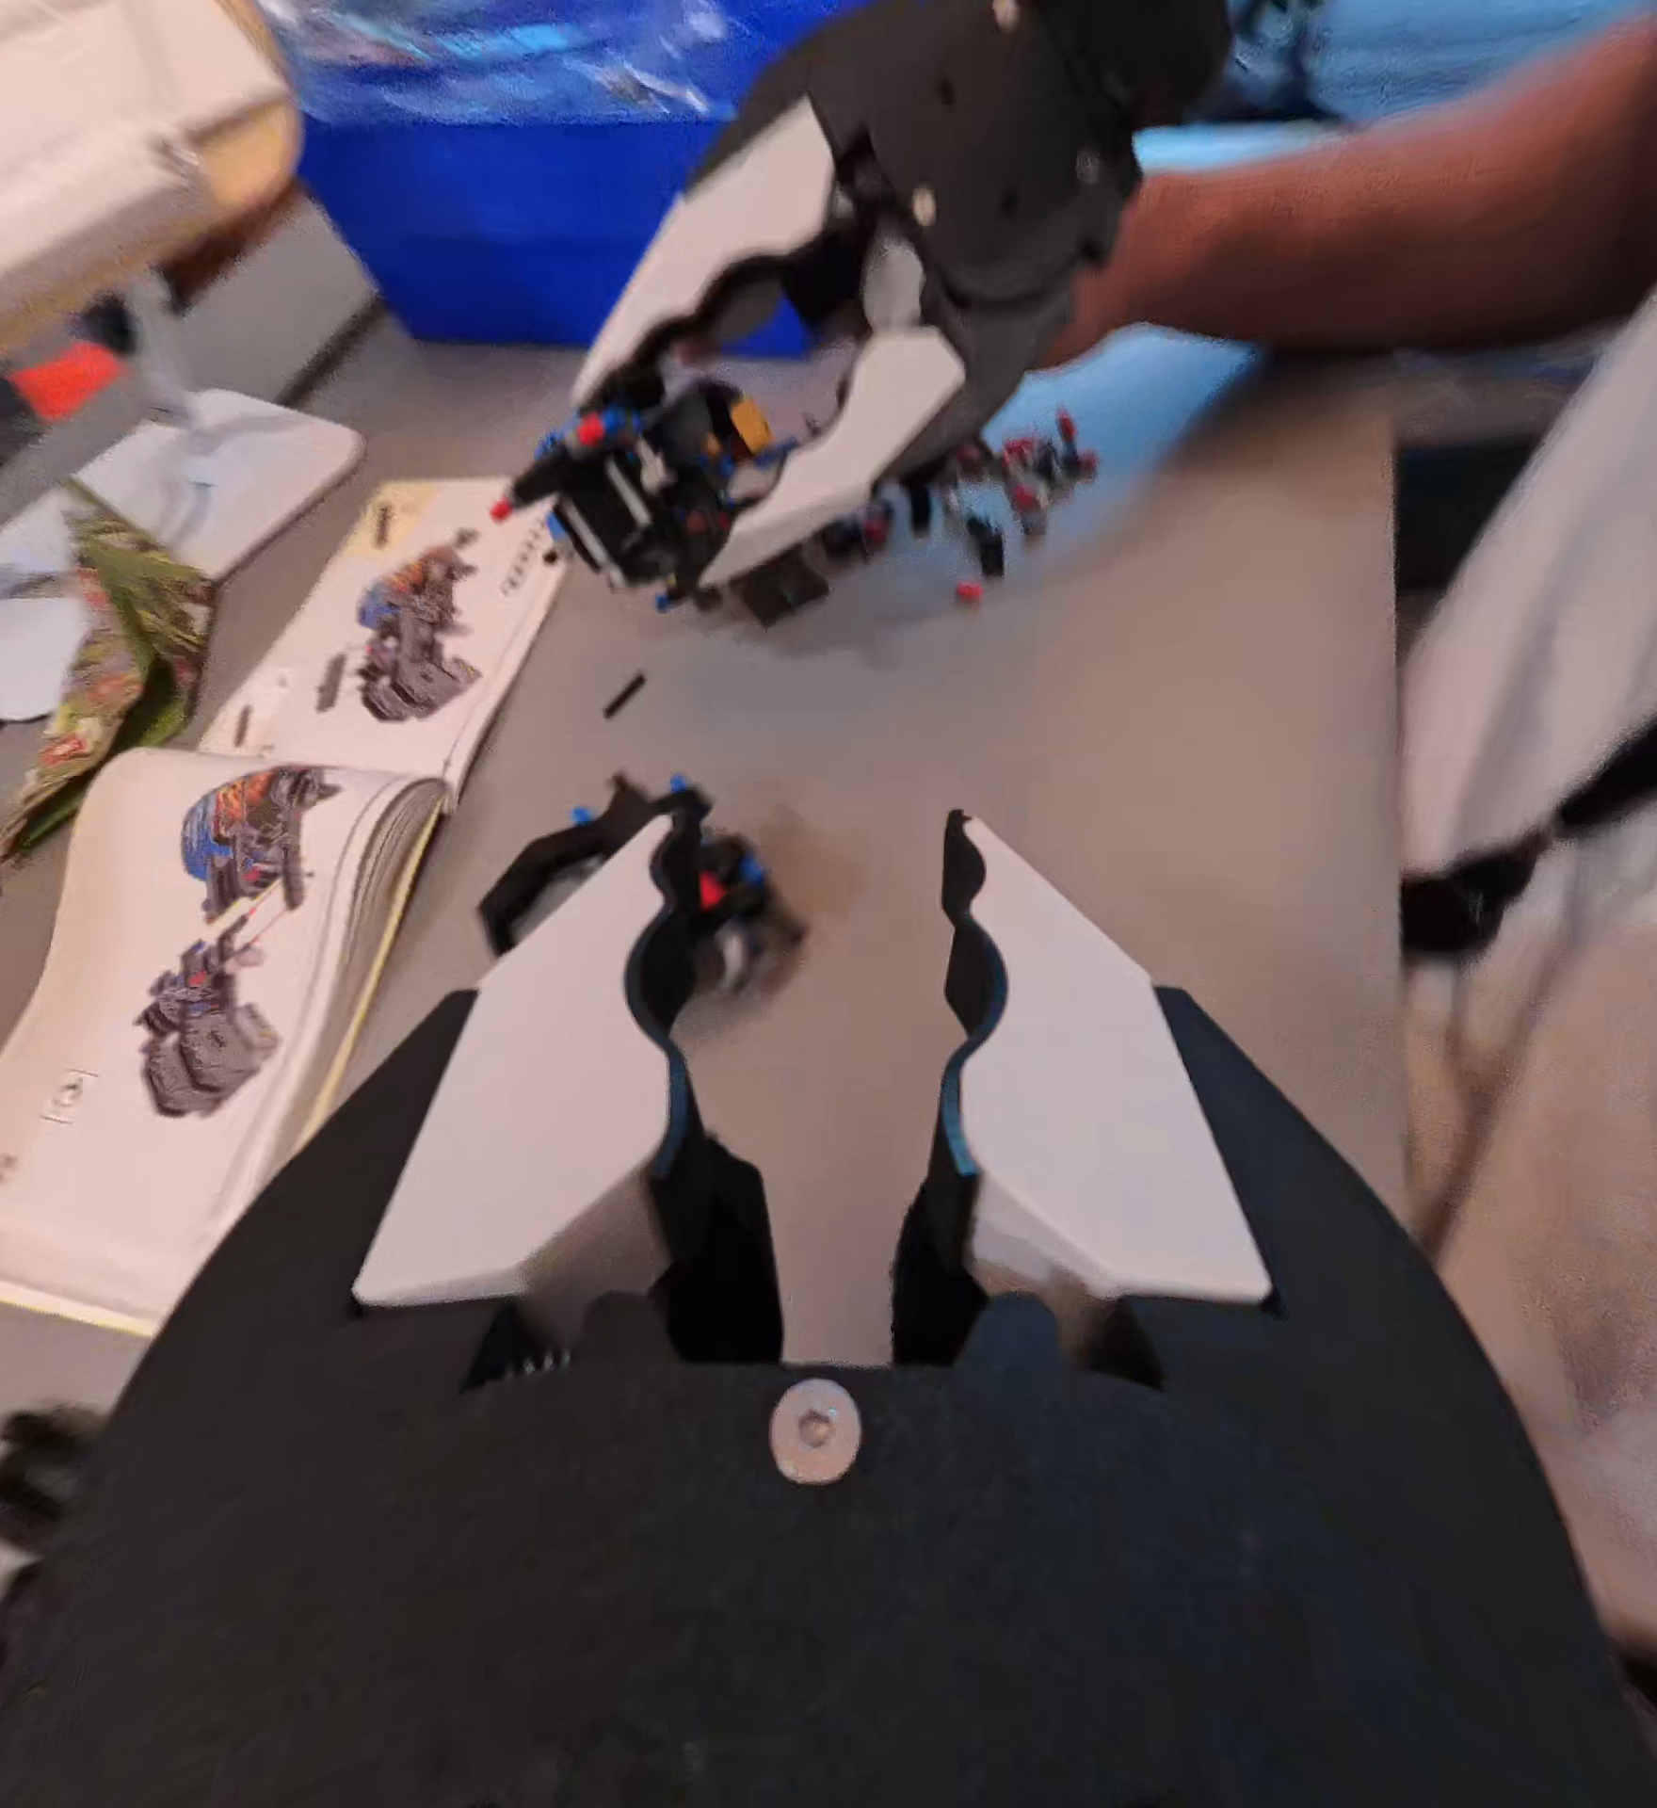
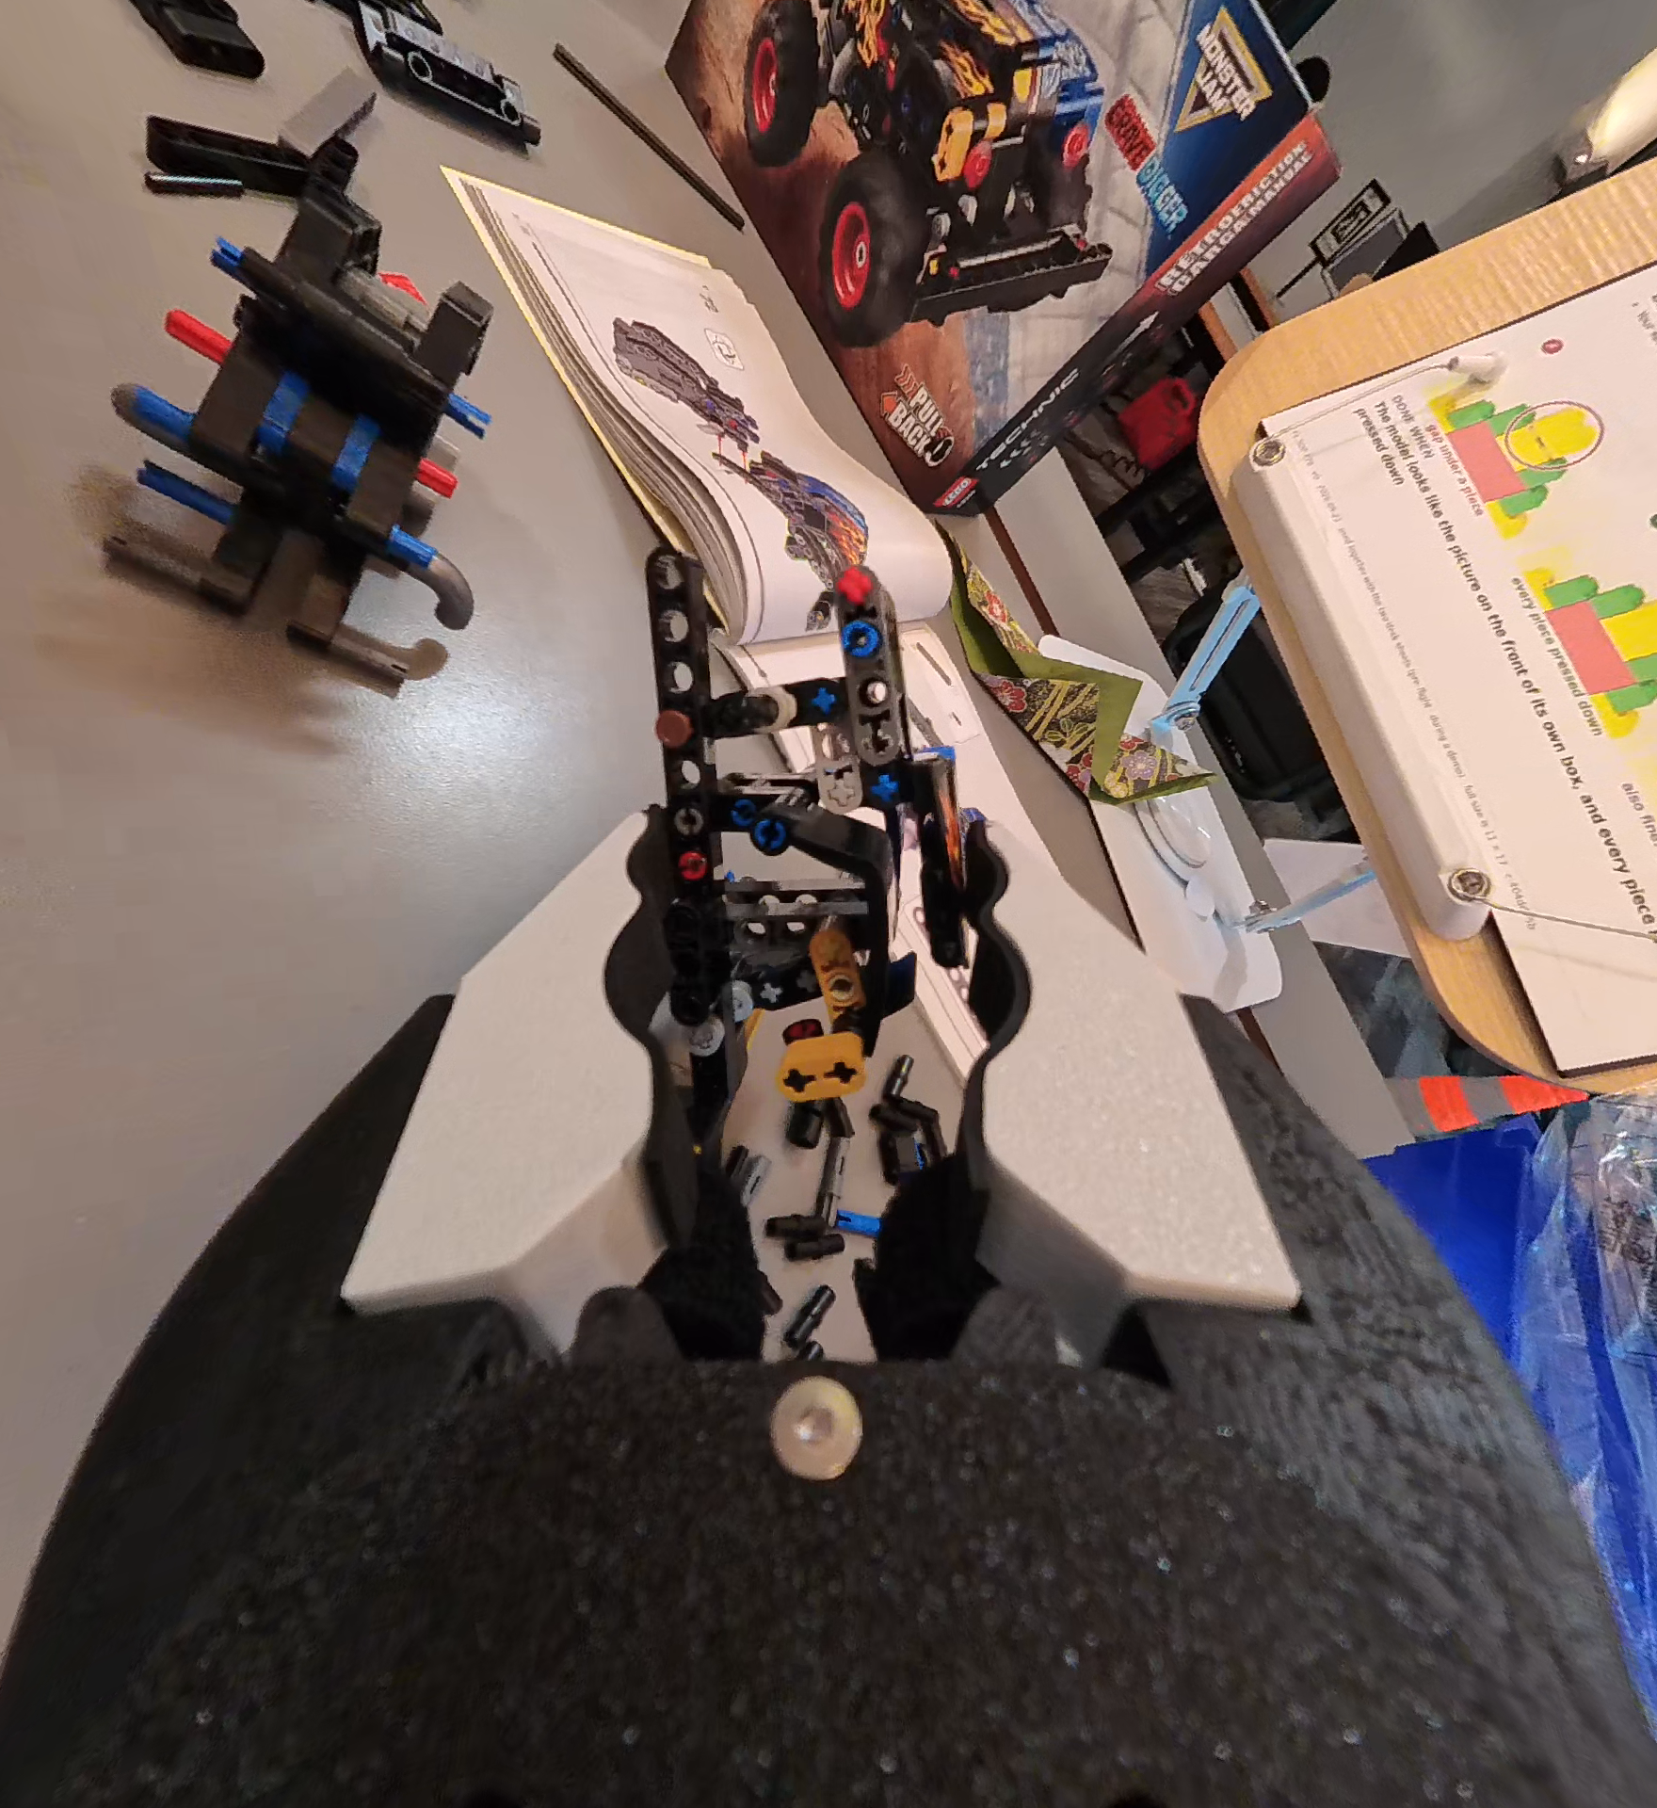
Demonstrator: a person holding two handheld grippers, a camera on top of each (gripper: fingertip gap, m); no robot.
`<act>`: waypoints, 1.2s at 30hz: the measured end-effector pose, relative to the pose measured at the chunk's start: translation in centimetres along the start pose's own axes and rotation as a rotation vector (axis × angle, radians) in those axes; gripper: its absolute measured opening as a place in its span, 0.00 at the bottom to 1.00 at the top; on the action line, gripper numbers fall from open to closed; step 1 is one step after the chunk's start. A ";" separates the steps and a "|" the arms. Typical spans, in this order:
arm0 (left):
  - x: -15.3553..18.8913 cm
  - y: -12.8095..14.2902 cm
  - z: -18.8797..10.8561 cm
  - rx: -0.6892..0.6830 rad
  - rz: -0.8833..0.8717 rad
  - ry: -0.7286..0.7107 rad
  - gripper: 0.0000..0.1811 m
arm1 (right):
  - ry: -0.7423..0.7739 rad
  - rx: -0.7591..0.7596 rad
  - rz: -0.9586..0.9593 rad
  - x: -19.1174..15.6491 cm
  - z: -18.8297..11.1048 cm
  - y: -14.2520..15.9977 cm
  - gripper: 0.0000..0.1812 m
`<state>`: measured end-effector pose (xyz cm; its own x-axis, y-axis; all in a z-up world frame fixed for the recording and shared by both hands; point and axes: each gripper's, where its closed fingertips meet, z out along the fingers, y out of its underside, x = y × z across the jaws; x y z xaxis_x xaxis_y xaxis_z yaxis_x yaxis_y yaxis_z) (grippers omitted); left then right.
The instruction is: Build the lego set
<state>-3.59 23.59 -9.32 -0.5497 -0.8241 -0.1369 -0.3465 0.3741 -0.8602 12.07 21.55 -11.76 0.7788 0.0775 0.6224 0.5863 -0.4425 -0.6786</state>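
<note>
My right gripper (image 2: 815, 841) is shut on a tall black Technic frame (image 2: 683, 685) with blue, red and yellow pins, held above the grey table (image 2: 218, 929). In the left wrist view the right gripper (image 1: 653, 489) holds that frame (image 1: 624, 509) above the table at the far side. A smaller black sub-assembly (image 2: 316, 470) with blue and red pins lies on the table. My left gripper (image 1: 810, 832) is open and empty. The sub-assembly (image 1: 732, 890) sits just past its left fingertip, partly hidden by that finger.
An open instruction booklet (image 1: 218, 929) (image 2: 707, 411) lies on the left. Loose small pieces (image 1: 1001, 489) (image 2: 834, 1154) are scattered under the right gripper. A blue bin (image 1: 531, 196), the set's box (image 2: 1001, 196), a wooden board with a sheet (image 2: 1539, 587) and a person's arm (image 1: 1343, 245) border the table. About 15 cm separates my left fingertips from my right.
</note>
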 end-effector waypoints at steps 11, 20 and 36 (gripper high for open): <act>-8.8 7.1 3.9 -0.554 0.407 0.417 0.41 | -0.008 -0.008 -0.010 -0.5 0.3 0.0 0.32; -7.0 6.5 5.1 -0.302 0.029 0.447 0.19 | -0.011 -0.007 -0.008 -0.4 0.2 0.1 0.32; -11.9 5.0 -0.5 0.129 -0.473 0.195 0.19 | 0.029 -0.116 -0.424 -2.2 4.3 -1.6 0.32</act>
<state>0.84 35.45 -11.71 -0.4917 -0.7908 0.3645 -0.5013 -0.0852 -0.8611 10.37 25.94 -13.77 0.4667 0.2494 0.8485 0.8228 -0.4743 -0.3132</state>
